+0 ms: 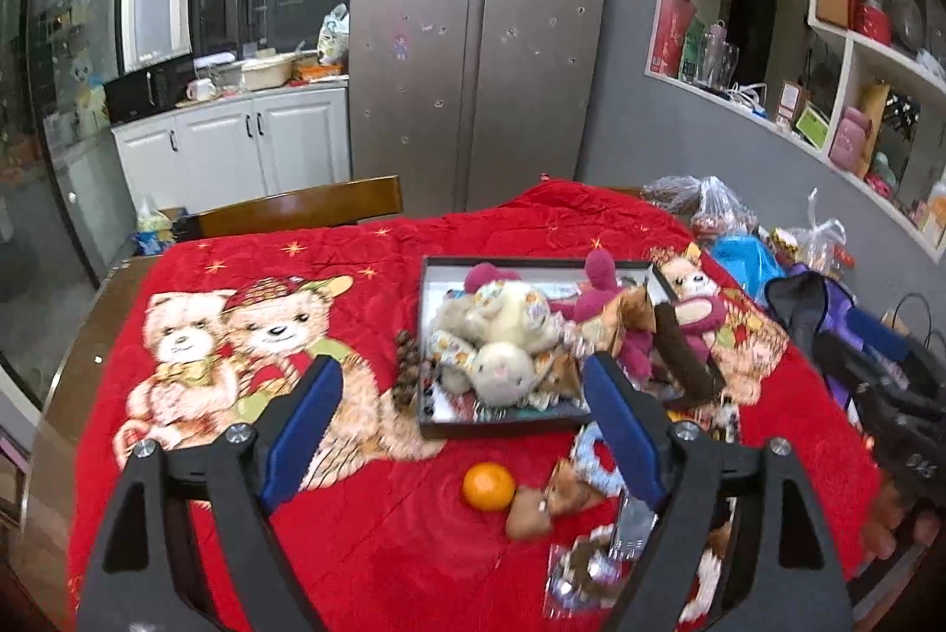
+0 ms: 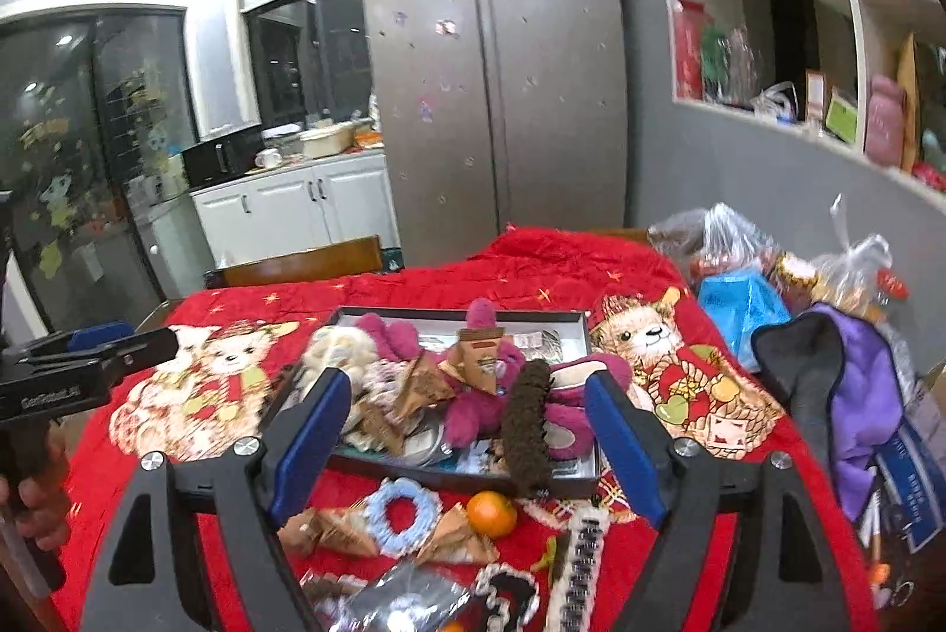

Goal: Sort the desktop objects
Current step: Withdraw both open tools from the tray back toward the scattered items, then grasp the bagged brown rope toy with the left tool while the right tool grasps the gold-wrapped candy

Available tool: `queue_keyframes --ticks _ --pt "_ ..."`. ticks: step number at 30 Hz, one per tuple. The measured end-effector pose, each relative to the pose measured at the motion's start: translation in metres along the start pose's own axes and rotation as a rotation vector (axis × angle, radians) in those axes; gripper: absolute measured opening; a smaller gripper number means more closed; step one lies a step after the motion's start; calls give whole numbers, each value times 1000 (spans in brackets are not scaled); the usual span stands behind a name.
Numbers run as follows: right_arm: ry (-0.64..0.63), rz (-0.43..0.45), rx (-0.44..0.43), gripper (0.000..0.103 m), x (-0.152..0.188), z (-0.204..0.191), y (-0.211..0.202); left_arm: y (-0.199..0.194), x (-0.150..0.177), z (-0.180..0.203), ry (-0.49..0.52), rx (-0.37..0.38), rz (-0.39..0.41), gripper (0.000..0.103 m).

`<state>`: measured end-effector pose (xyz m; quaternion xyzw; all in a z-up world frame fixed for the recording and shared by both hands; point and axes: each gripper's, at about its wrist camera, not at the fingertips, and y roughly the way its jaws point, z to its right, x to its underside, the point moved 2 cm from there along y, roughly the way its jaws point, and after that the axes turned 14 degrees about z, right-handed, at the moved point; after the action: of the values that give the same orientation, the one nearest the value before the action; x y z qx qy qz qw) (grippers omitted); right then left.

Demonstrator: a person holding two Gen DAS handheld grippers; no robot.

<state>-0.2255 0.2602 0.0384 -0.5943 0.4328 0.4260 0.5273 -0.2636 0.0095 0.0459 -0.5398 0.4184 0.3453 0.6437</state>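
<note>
Two blue-padded fingers of the left gripper stand wide apart, holding nothing, above the red blanket. Past them a dark tray, heaped with plush toys, sits toward the blanket's right edge, an orange on the blanket just before it.

From the right wrist, the right gripper is likewise spread and empty over the tray; the orange lies beside a blue crocheted ring near the tray's front edge.
</note>
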Motion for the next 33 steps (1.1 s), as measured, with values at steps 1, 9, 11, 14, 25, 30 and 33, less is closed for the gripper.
queue_keyframes --ticks 1,9,11,14,25,30,33 --pt "-7 11 -3 89 0 -2 -8 -9 7 2 5 0 -2 91" --pt "62 -12 -41 96 31 -6 -71 -51 92 20 5 24 -85 102" --pt "20 -33 -14 96 49 -9 -82 -55 114 25 6 25 -114 101" --pt "10 -89 0 96 74 -8 -90 -58 139 33 19 39 -148 102" --pt "96 -218 12 96 122 9 -100 -55 164 47 13 65 -204 101" --pt "143 -234 0 96 125 18 -98 -48 164 50 17 66 -215 102" --pt "148 -240 -3 96 126 19 -96 -44 164 51 15 68 -217 101"
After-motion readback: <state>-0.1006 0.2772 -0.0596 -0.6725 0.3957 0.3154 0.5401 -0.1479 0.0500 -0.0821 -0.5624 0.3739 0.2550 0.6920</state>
